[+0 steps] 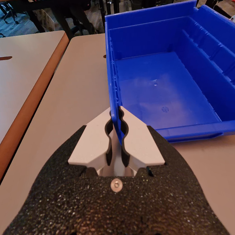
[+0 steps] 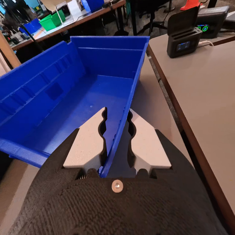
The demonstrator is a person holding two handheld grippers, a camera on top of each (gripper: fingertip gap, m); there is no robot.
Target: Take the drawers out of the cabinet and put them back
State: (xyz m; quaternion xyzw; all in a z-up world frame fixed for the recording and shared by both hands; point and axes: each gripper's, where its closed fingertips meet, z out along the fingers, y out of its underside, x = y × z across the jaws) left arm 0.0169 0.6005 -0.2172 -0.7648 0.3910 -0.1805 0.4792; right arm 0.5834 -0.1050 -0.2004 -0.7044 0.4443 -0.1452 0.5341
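Blue drawer out of cabinet, resting on counter. Left gripper pinching drawer's left wall; right gripper astride right wall, jaws spread. Cabinet unseen. Likely next: close right jaws, lift level.

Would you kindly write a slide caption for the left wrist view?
Left hand-held gripper clamps the left wall of an empty blue drawer resting on a grey table.

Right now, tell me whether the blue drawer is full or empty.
Empty. The blue drawer shows only its bare floor in both wrist views, with nothing lying inside.
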